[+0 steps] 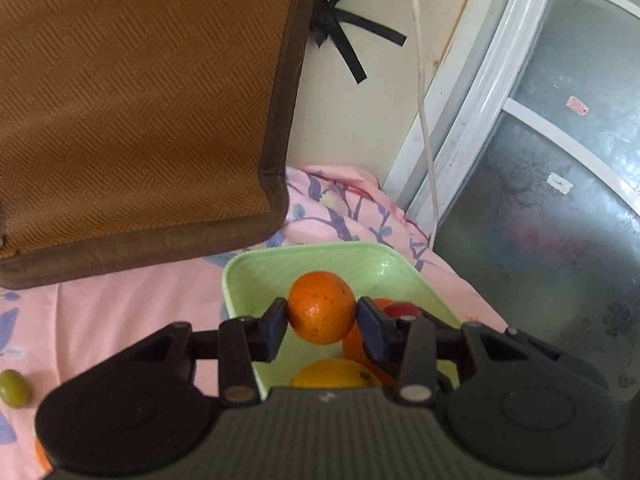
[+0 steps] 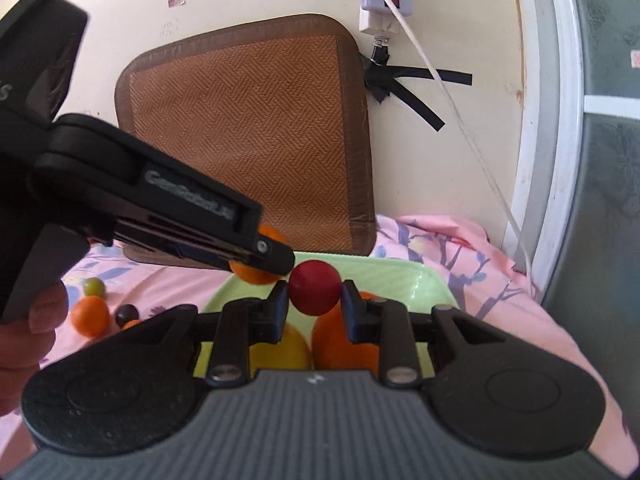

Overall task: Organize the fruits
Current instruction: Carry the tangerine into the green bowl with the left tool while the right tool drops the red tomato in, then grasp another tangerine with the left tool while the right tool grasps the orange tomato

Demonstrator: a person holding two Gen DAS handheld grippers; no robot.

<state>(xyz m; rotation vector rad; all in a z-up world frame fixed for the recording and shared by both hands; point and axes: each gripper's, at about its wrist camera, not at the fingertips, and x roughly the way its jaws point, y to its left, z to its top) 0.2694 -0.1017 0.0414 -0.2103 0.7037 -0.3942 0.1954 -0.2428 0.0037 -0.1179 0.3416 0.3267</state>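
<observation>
Carrying step: left gripper [image 1: 322, 316] clamped on a small orange [image 1: 321, 307], right gripper [image 2: 315, 296] clamped on a red fruit [image 2: 315, 287], both above the green tray [image 1: 340, 256] (already holding fruits), next only lowering and releasing gently there.

Soft daylight comes through the frosted window [image 1: 560, 160] on the right. Shadows are faint; fisheye bending curves the edges, with slight motion blur.
</observation>
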